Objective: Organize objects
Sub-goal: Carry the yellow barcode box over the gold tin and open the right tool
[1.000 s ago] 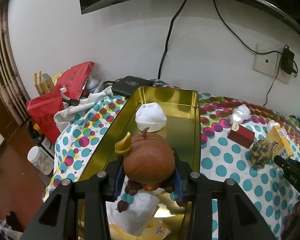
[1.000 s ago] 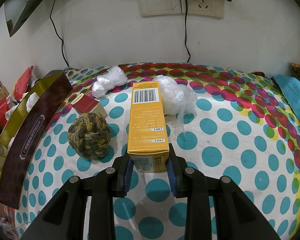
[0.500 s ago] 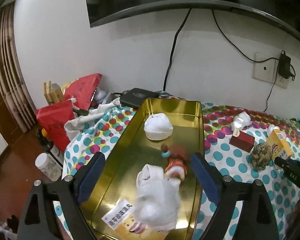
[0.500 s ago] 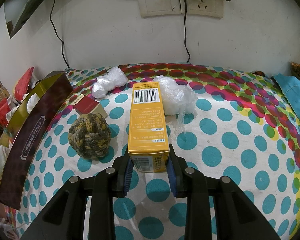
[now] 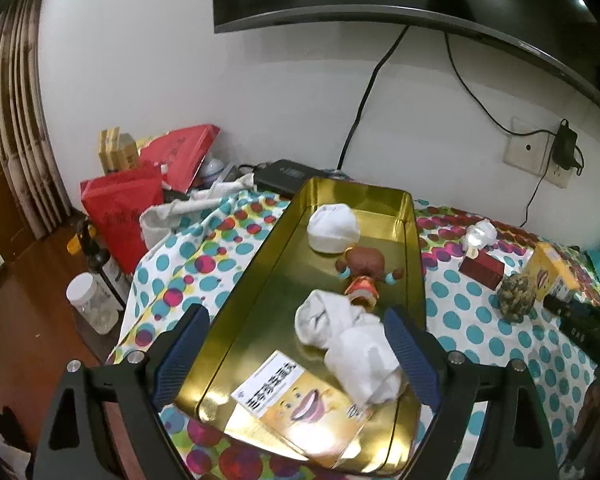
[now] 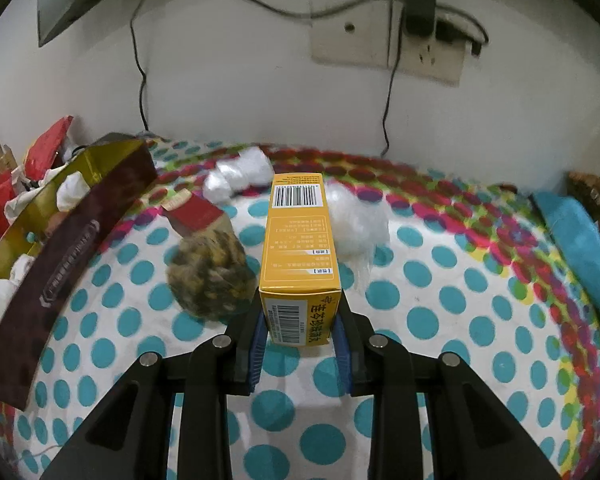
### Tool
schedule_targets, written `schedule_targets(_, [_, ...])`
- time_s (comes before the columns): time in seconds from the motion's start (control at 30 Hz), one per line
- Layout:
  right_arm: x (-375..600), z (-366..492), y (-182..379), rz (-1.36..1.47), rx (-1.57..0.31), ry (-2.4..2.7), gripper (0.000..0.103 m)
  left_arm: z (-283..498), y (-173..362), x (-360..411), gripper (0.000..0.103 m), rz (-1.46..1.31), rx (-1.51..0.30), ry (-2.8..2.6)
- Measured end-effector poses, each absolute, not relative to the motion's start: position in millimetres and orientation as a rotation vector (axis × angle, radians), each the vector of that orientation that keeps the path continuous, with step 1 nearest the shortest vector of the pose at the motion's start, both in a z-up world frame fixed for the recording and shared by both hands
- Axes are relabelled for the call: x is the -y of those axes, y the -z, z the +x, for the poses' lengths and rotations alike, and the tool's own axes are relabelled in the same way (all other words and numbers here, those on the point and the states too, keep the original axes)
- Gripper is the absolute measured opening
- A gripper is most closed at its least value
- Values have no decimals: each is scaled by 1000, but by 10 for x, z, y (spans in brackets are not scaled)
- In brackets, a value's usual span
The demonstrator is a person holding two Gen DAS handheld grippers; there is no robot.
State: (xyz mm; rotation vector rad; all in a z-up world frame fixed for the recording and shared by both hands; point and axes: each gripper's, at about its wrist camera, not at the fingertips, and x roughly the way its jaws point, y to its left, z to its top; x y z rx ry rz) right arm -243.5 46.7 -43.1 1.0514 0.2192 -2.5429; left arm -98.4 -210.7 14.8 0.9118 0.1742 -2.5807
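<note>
A gold tin tray (image 5: 414, 248) lies on the dotted cloth. In it are a brown-haired doll (image 5: 363, 270), a white cap (image 5: 333, 234), a white sock bundle (image 5: 352, 350) and a yellow leaflet (image 5: 300, 398). My left gripper (image 5: 296, 354) hangs open over the tray's near end, with nothing pressed between its pads. My right gripper (image 6: 299, 334) is shut on a yellow box (image 6: 299, 248), lifted slightly off the cloth. The same yellow box (image 5: 550, 270) shows at the right of the left wrist view. The tray (image 6: 80, 208) stands left of the box.
A woven ball (image 6: 208, 274), a dark red box (image 6: 194, 216) and two white plastic wads (image 6: 240, 174) lie around the yellow box. A teal cloth (image 6: 576, 248) lies at the right. Red bags (image 5: 120, 208) and a jar (image 5: 88, 298) crowd the tray's left. Wall sockets (image 6: 384, 46) carry cables.
My left gripper let go of the doll, opened wide and drew back; the doll now lies in the tray. My right gripper lifted the yellow box a little off the cloth.
</note>
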Motion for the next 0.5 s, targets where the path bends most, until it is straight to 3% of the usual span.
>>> schedule_targets(0.33, [485, -2022, -41, 894, -368, 2422, 28, -600, -311, 2302, 91, 907, -296, 2595])
schedule_targets(0.5, [1242, -1855, -29, 908, -355, 2312, 28, -218, -578, 2164, 91, 909, -219, 2580])
